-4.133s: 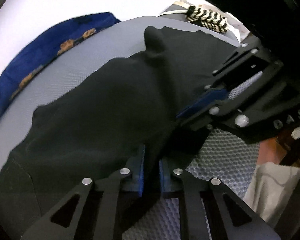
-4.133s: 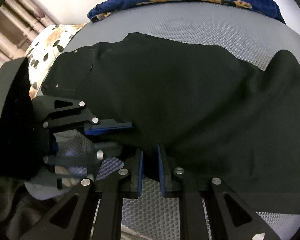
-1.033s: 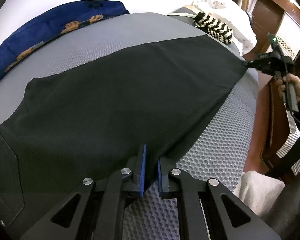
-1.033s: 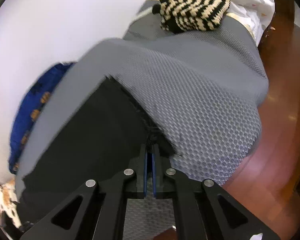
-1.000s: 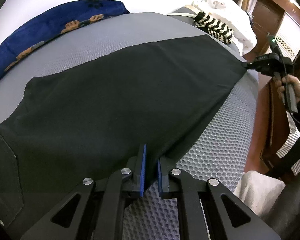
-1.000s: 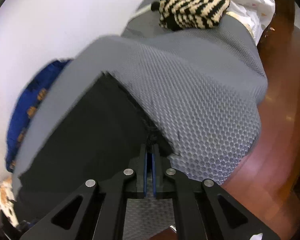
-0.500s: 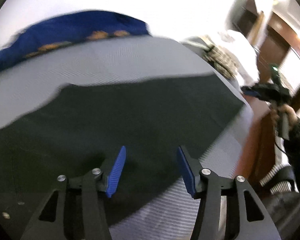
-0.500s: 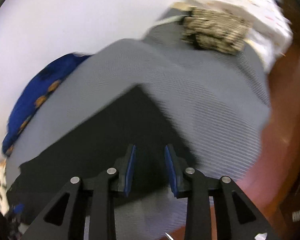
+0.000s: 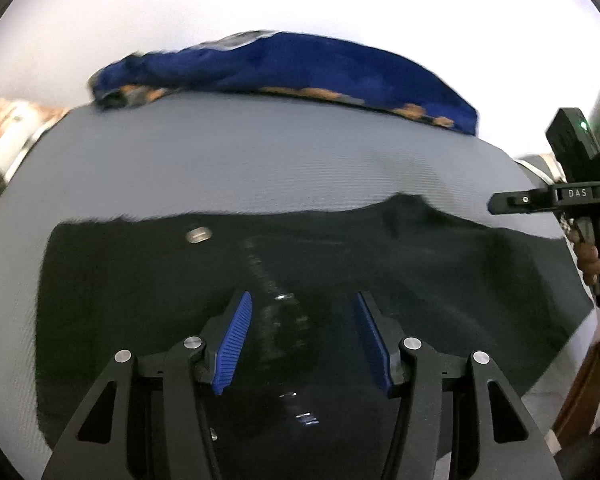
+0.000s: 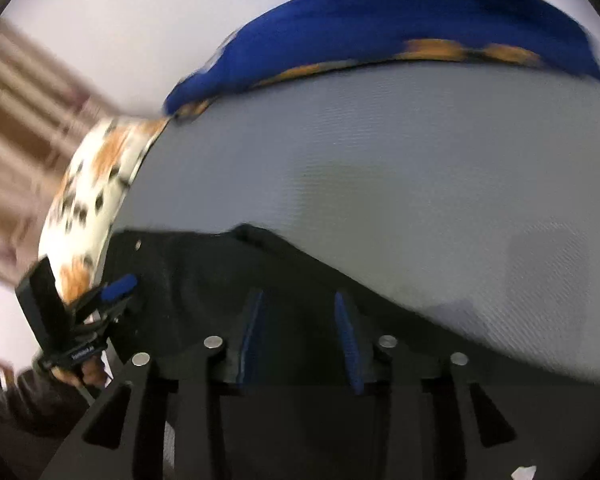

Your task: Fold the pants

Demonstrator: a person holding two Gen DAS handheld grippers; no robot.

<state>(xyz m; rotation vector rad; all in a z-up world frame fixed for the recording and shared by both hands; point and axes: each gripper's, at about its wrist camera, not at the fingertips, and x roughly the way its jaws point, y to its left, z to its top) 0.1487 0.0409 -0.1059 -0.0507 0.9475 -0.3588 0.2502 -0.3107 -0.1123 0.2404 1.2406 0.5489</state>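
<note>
Black pants (image 9: pixel 340 264) lie flat on the grey mesh bed cover (image 9: pixel 260 160). A metal button (image 9: pixel 198 235) shows near the waist end at the left. My left gripper (image 9: pixel 302 338) is open and empty, hovering over the pants' waist part. My right gripper (image 10: pixel 298 334) is open and empty above the pants (image 10: pixel 204 280). The right gripper also shows at the right edge of the left wrist view (image 9: pixel 512 202). The left gripper shows at the lower left of the right wrist view (image 10: pixel 118 288). Both views are motion-blurred.
A blue blanket with orange print (image 9: pixel 300 68) lies along the far edge of the bed by the white wall. A floral pillow (image 10: pixel 96 200) is at the bed's left end. A wooden floor (image 9: pixel 580 392) lies beyond the bed's right edge.
Both grippers let go of the pants' edge and opened. Both swung toward the waist end; the pants now lie flat.
</note>
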